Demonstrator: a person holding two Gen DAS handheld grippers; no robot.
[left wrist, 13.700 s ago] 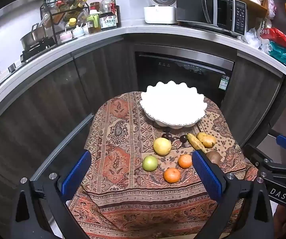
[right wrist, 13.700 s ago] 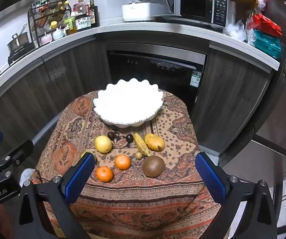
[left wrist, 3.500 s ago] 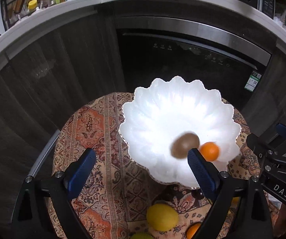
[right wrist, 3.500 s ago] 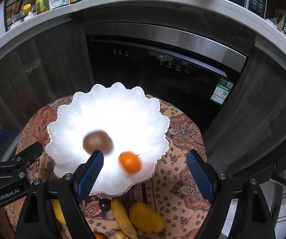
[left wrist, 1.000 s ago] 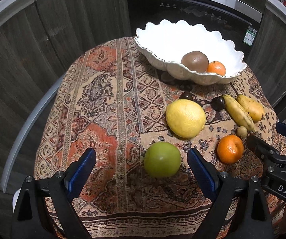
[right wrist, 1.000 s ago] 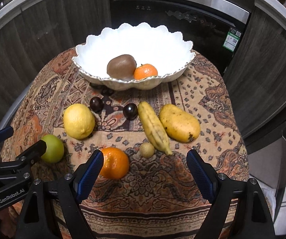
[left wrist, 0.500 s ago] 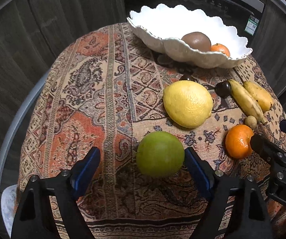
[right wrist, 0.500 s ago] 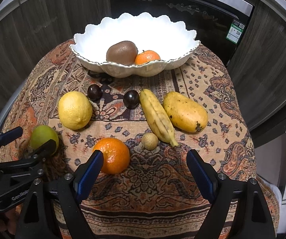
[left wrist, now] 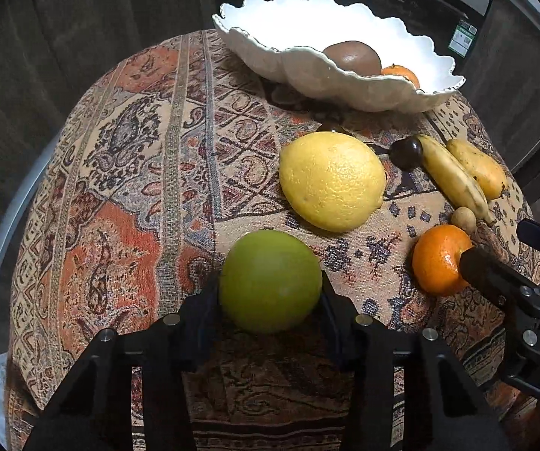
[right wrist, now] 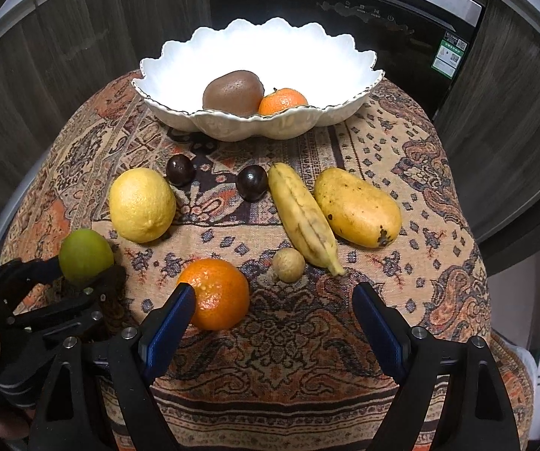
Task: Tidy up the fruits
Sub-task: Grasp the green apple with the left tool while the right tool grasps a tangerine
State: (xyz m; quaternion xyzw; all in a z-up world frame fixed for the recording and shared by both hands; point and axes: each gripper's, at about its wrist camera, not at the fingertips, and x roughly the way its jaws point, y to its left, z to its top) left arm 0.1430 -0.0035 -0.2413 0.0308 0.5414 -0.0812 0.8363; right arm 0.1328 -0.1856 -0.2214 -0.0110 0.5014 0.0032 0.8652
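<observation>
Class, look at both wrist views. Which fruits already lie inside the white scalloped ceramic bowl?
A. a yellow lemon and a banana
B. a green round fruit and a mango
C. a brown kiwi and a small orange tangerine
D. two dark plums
C: the brown kiwi and a small orange tangerine sit inside the white scalloped ceramic bowl; every other fruit lies on the patterned cloth.

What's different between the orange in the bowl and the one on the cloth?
The orange in the bowl lies beside a kiwi, half hidden by the white bowl rim; the orange on the cloth lies in full view, just inside the right tool. The first shows a small stem; the second shows glossy skin. Both are round and orange.
</observation>
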